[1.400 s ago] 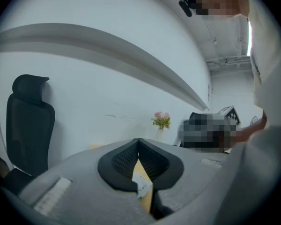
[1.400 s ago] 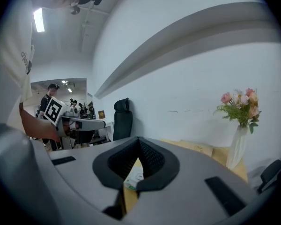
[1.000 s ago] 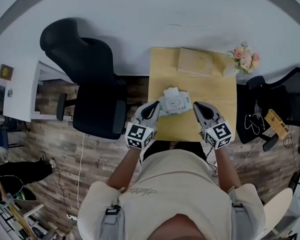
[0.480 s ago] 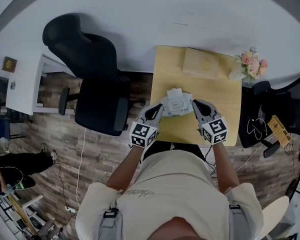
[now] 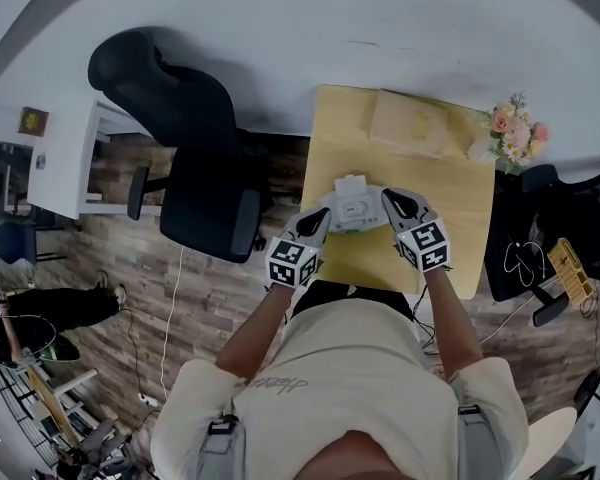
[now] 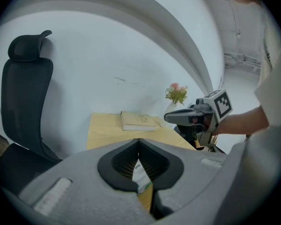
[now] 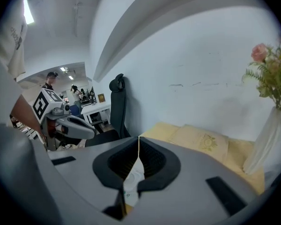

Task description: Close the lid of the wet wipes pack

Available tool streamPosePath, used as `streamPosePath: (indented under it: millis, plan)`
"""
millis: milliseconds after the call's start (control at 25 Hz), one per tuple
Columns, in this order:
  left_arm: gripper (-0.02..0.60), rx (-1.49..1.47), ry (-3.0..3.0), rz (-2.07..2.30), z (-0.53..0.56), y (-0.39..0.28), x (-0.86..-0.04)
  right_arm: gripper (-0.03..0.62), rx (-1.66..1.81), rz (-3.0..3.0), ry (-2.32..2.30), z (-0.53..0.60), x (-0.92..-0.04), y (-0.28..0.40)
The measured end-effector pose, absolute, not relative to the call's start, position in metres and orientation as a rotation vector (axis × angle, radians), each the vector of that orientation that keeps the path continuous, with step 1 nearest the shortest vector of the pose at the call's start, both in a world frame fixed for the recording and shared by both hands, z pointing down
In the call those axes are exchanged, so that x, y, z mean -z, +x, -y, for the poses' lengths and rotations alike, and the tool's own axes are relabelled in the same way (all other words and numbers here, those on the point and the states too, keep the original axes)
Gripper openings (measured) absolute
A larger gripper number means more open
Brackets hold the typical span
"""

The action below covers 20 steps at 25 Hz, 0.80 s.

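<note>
Pale yellow wood is the table (image 5: 450, 258) in front of you. The wet wipes pack (image 5: 352, 208) lies on it near the front edge, between your two claws. What looks like its white lid (image 5: 352, 182) sticks out at the far side, not folded down.

Your left gripper (image 5: 321, 218) has its tip against the pack's left end. Along its own jaws they are drawn together, tips meeting, and only a thin slit remains lower down. A sliver of the pack (image 6: 139, 170) with a small label shows through that slit.

Your right gripper (image 5: 388, 201) is at the pack's right end, mirroring the left one. Its jaws are also pulled together at the tips, with a white strip of the pack (image 7: 132, 179) showing in the gap beneath. Neither view settles whether the jaws pinch the wrapper or merely lie against it.

A tan book (image 5: 410, 123) and a vase of flowers (image 5: 515, 133) sit at the far edge, well apart from the pack.
</note>
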<state>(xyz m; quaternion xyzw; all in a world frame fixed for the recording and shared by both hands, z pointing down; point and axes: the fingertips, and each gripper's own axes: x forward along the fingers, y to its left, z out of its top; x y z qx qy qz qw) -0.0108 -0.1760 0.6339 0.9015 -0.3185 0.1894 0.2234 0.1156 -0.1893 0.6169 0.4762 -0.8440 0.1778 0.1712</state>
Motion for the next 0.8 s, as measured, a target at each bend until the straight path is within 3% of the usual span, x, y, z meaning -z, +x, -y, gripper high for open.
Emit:
streamPosePath:
  millis: [600,800]
  plan:
    - [0.017,-0.601,2.375,0.906,0.188,-0.008,-0.681,0.003,-0.666,2.335,1.122,0.239,-0.703,0.109]
    - [0.017,-0.603,2.339,0.907,0.189,-0.01,-0.692,0.052,-0.701,2.294,0.997,0.248,-0.728,0.1]
